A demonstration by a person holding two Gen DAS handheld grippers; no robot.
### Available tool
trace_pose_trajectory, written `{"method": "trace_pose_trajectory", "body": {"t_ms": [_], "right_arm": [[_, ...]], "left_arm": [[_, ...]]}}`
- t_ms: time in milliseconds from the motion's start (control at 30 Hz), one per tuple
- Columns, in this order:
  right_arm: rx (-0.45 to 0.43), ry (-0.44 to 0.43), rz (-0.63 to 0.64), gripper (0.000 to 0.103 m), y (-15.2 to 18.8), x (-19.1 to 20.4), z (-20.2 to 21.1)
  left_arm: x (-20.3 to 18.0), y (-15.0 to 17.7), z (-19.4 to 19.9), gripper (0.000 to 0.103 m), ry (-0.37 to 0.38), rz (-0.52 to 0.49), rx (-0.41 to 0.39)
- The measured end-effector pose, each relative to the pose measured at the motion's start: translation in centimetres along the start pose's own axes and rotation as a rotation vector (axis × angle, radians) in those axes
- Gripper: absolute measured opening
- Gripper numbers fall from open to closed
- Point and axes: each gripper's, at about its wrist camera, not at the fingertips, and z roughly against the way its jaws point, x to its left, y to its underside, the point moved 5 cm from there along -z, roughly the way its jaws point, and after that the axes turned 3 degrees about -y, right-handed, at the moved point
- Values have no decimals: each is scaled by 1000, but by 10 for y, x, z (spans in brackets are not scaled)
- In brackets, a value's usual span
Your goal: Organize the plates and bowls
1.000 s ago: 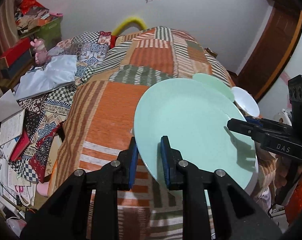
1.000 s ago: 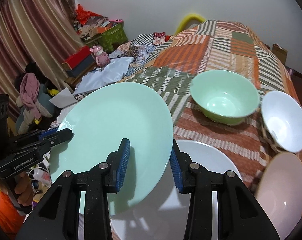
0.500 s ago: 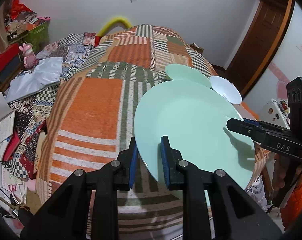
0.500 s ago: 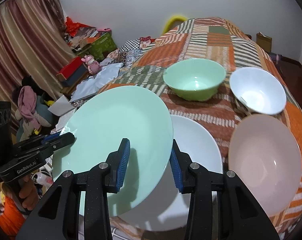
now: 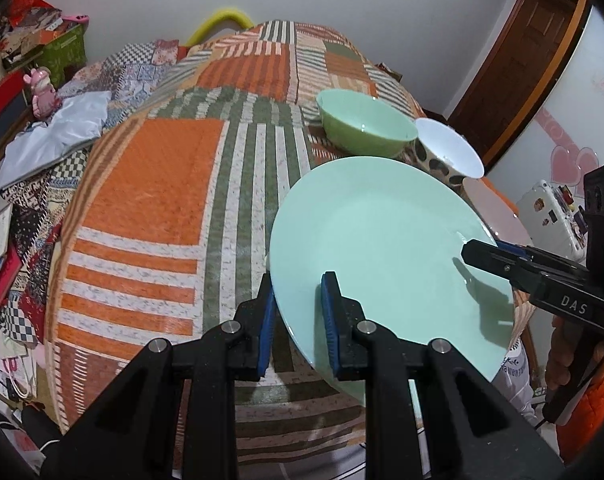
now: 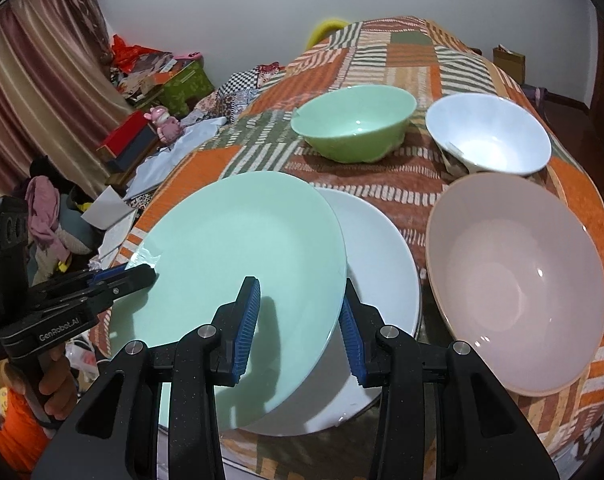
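A mint green plate [image 5: 381, 240] [image 6: 242, 248] is carried between both grippers, tilted just above a white plate [image 6: 381, 248] on the patchwork-covered table [image 5: 150, 184]. My left gripper [image 5: 298, 320] is shut on the near rim, one pad above and one below. My right gripper [image 6: 298, 320] is shut on the opposite rim, and its tip [image 5: 473, 252] shows in the left wrist view. The left gripper's tip [image 6: 142, 276] shows at the plate's left edge in the right wrist view. Behind stand a green bowl [image 6: 353, 128], a white bowl [image 6: 489, 140] and a pink bowl [image 6: 517, 280].
The table's left part [image 5: 150, 184] bears only the orange and green striped cloth. Left of the table lie clutter, books, a pale cloth [image 5: 58, 132] and a pink toy [image 5: 42, 88]. A wooden door [image 5: 521, 64] stands at the back right.
Both grippers carried the green plate forward and down; it now overlaps the white plate. The bowls appear nearer and lower in both views. Both grips are unchanged.
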Motion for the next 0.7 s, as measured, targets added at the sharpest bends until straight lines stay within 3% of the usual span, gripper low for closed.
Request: {"method": "trace_pose_trajectory", "body": {"t_ms": [700], "right_arm": [[-8, 88, 8, 36, 8, -10, -5]], "left_arm": [[-4, -4, -35, 20, 7, 9, 45]]}}
